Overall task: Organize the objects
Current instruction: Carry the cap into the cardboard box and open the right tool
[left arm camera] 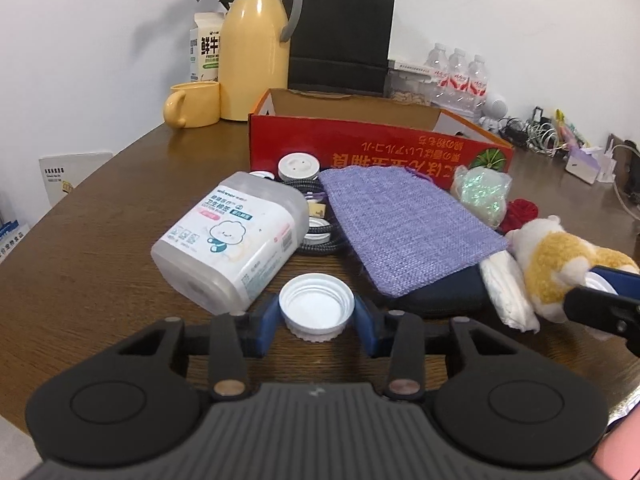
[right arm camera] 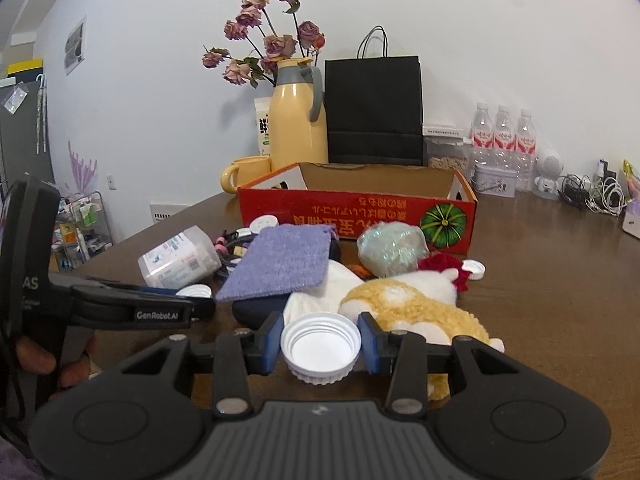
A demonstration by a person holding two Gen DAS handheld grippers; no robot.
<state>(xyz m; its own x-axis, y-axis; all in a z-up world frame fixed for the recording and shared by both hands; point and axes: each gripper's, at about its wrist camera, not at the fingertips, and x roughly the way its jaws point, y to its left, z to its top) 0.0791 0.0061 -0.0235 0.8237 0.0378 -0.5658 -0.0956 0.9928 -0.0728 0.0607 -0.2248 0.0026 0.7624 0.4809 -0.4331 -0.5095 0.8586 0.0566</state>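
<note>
Left wrist view: left gripper (left arm camera: 317,312) has its blue pads closed on the sides of a white cap (left arm camera: 317,307), open side up. Right wrist view: right gripper (right arm camera: 321,344) is closed the same way on a second white cap (right arm camera: 321,346). Each cap sits between the pads, held at the rim only.

Risks (judged, not observed):
- Caps are thin, round, smooth plastic. Pad contact is narrow, so a cap may rotate or pop out w/ any tilt or jolt.
- Cannot tell whether either cap is off the table (left arm camera: 100,248) or resting on it. If resting, dragging could twist it out of the grip.
- Red box (left arm camera: 380,148), the likely drop spot, lies straight ahead of both tools, beyond the clutter. A low path would catch the purple pouch (left arm camera: 404,224), ahead and slightly right of the left tool, or the plastic jar (left arm camera: 232,244), ahead-left. Lift first.
- Grippers are near each other. Right tool shows at the far right of the left view (left arm camera: 596,300), over the plush toy (left arm camera: 560,264); simultaneous moves toward the box may collide.
- Plush toy (right arm camera: 408,308) sits just ahead-right of the right tool, close to its right pad; it may snag.

Pose: both tools approx. level, low over the table, pointing toward the box. Operator's hand (right arm camera: 44,360) grips the left tool's handle, seen at far left of the right wrist view.
</note>
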